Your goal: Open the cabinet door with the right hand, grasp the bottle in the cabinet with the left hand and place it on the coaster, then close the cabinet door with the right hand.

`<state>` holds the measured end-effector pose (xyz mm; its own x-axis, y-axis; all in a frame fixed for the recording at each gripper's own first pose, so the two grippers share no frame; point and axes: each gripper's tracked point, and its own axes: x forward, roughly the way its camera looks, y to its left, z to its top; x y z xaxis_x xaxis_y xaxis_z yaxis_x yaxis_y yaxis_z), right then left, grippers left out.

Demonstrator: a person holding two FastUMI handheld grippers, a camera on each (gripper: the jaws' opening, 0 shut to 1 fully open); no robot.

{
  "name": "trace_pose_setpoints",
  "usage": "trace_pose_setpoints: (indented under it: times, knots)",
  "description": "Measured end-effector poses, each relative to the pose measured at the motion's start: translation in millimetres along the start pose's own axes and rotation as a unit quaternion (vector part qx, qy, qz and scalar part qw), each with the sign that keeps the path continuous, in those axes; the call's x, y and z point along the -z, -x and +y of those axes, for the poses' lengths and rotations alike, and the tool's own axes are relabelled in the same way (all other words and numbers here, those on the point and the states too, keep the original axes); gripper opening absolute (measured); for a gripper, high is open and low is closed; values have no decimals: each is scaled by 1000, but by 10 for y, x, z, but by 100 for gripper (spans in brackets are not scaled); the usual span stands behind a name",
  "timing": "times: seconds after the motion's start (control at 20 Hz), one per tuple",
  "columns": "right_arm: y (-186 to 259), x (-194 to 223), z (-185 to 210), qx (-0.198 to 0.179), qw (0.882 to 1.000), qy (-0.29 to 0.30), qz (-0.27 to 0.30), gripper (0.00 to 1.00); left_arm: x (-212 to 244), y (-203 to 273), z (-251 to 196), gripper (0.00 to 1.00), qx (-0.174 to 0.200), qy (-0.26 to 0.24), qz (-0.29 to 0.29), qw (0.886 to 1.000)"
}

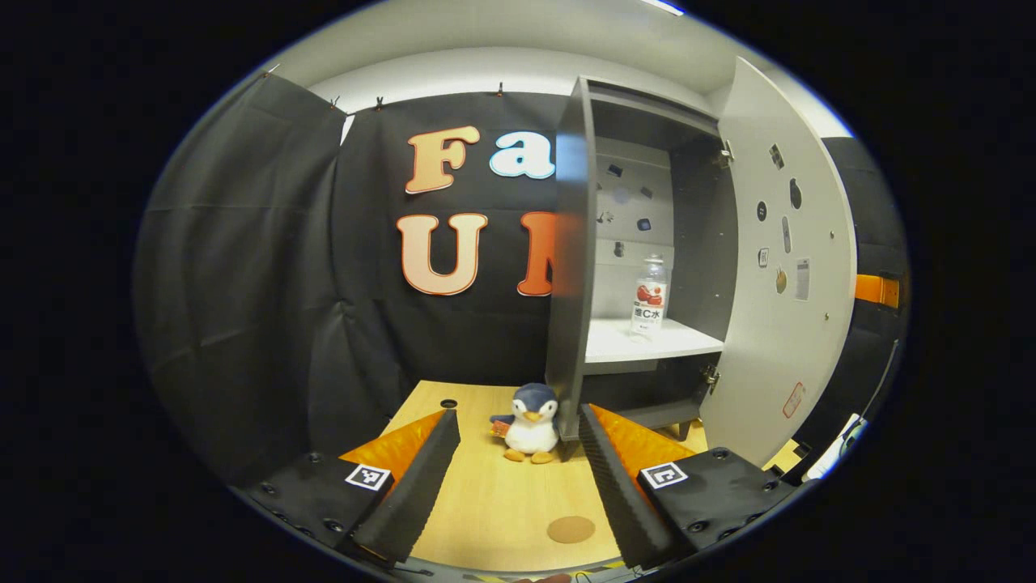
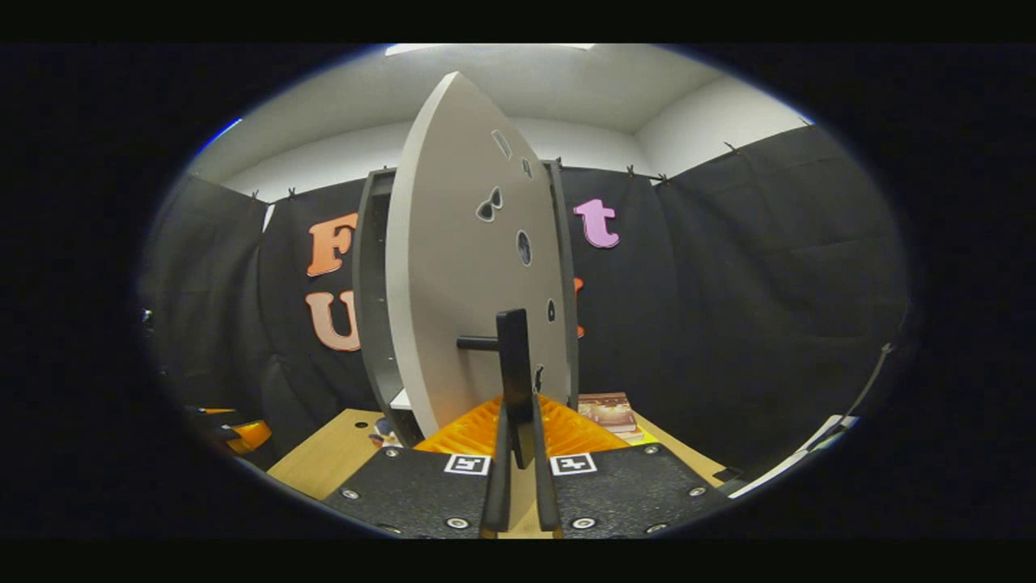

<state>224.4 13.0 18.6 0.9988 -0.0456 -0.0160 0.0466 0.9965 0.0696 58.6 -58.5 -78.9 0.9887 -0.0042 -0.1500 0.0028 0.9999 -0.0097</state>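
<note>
A grey cabinet (image 1: 571, 267) stands on the wooden table with its door (image 1: 785, 275) swung wide open to the right. On the white shelf (image 1: 647, 340) inside stands a clear bottle (image 1: 649, 296) with a red-and-white label, upright. A round brown coaster (image 1: 571, 529) lies on the table near the front edge. My left gripper (image 1: 518, 461) is open, low over the table, well short of the cabinet. In the right gripper view the door (image 2: 461, 267) is seen nearly edge-on, and my right gripper (image 2: 520, 421) is shut on the door's black handle (image 2: 512, 364).
A small plush penguin (image 1: 530, 421) sits on the table (image 1: 486, 502) by the cabinet's left front corner. A small book-like object (image 2: 607, 410) lies on the table right of the cabinet. Black cloth walls close in the booth behind and on both sides.
</note>
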Motion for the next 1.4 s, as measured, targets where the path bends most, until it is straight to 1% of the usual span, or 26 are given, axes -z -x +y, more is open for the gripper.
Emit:
trace_pose_setpoints:
  times: [0.15,0.2,0.3,0.4,0.55,0.6,0.65,0.7,0.75,0.8,0.85,0.9,0.95,1.0,1.05,1.1,1.15,1.2,1.3,1.35,1.4]
  knots:
    - [24,19,-21,-12,1000,-9,4,11,35,54,-308,94,-4,3,6,1000]
    - [44,24,-45,-14,1000,-12,6,13,34,69,-381,96,-7,3,6,1000]
    - [67,47,-64,-19,1000,-16,8,11,32,102,-486,96,-14,1,5,1000]
    - [36,-9,-67,-28,999,-15,-12,10,28,129,-580,96,-18,-2,5,1000]
    - [-61,-61,-94,-33,999,-22,-26,17,25,171,-692,99,-18,3,4,1000]
    - [-55,-64,-101,-36,999,-22,-28,9,31,187,-709,96,-19,2,5,1000]
    - [-64,-75,-129,-36,999,-20,-32,0,36,202,-728,96,-22,-1,7,1000]
    - [-78,-72,-143,-40,998,-22,-32,7,44,207,-738,96,-25,-6,10,1000]
    - [-70,-66,-119,-47,998,-28,-28,17,53,213,-750,96,-29,-14,14,999]
    - [-55,-56,-75,-55,998,-30,-26,6,50,210,-764,96,-30,-17,13,999]
    - [-36,-69,-79,-62,997,-31,-26,7,41,211,-782,96,-31,-18,11,999]
    - [-32,-69,-82,-64,997,-31,-25,0,24,217,-800,96,-32,-18,10,999]
    - [-44,-69,-97,-66,997,-31,-25,7,16,220,-832,96,-31,-19,9,999]
    - [-55,-70,-97,-67,997,-31,-26,8,-7,219,-850,96,-30,-19,8,999]
    - [-51,-70,-104,-65,997,-31,-27,1,0,220,-877,96,-28,-18,9,999]
    - [-47,-64,-111,-64,997,-32,-25,10,-6,202,-906,97,-27,-16,8,999]
    - [-23,-55,-101,-64,997,-34,-21,0,-18,191,-929,96,-26,-17,8,999]
    - [19,-55,-104,-61,997,-35,-22,9,-47,167,-948,96,-26,-19,6,999]
    - [27,-106,-125,-51,997,-35,-35,18,-105,87,-1025,96,-19,-21,1,1000]
    - [13,-128,-144,-45,997,-36,-43,7,-134,41,-1069,99,-15,-22,-2,1000]
    - [25,-160,-131,-46,997,-38,-50,7,-161,-23,-1128,96,-8,-23,-4,1000]
